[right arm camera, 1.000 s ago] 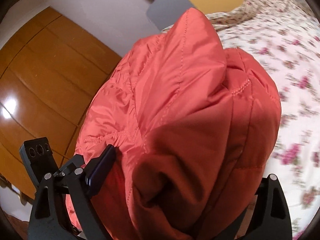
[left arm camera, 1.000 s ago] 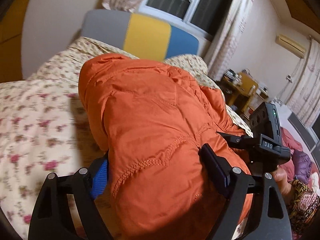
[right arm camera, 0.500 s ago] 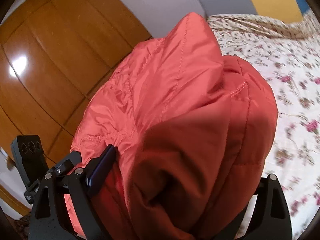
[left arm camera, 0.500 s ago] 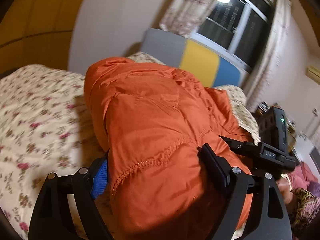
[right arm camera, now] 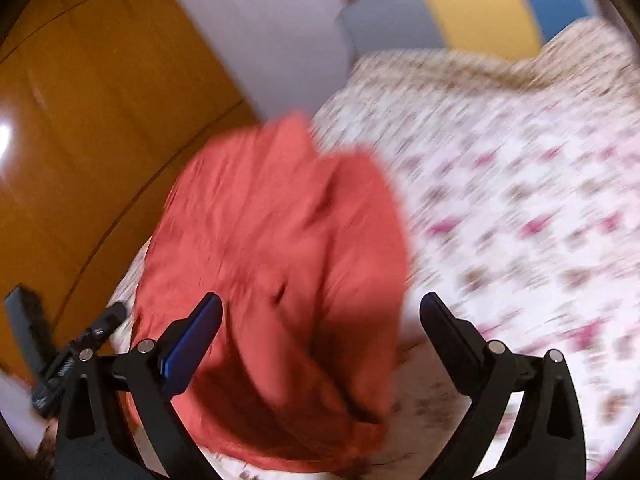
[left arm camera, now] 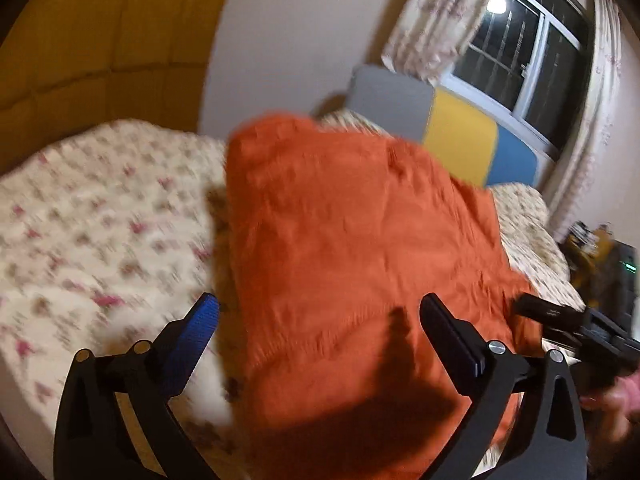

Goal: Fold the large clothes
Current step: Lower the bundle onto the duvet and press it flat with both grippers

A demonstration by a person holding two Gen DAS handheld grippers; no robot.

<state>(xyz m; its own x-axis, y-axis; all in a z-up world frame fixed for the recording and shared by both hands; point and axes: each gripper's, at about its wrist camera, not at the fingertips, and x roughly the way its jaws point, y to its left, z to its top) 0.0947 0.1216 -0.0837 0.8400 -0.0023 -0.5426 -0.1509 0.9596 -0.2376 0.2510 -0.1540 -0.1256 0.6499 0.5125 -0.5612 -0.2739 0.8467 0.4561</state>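
The folded orange padded jacket (left arm camera: 360, 240) lies in a puffy bundle on the floral bedspread (left arm camera: 100, 220). My left gripper (left arm camera: 319, 304) hovers over its near edge. Its jaws are opening wide and the pads do not touch the fabric. In the right wrist view the jacket (right arm camera: 280, 240) sits to the left on the bedspread (right arm camera: 520, 200). My right gripper (right arm camera: 322, 300) is opening too, with the jacket's near end between its fingers but not pressed. Each gripper shows at the edge of the other's view: the right gripper (left arm camera: 560, 320), the left gripper (right arm camera: 60, 360). Both views are blurred.
A headboard (left arm camera: 440, 120) in grey, yellow and blue stands at the bed's far end under a dark window (left arm camera: 532, 40) with curtains. A wooden wardrobe (right arm camera: 80, 120) runs along the left side. A hand (left arm camera: 612, 400) shows at the lower right.
Both grippers held the jacket bundle up between their pads; now both have let go and spread wide. The jacket has dropped onto the bed, and both views have swung sideways.
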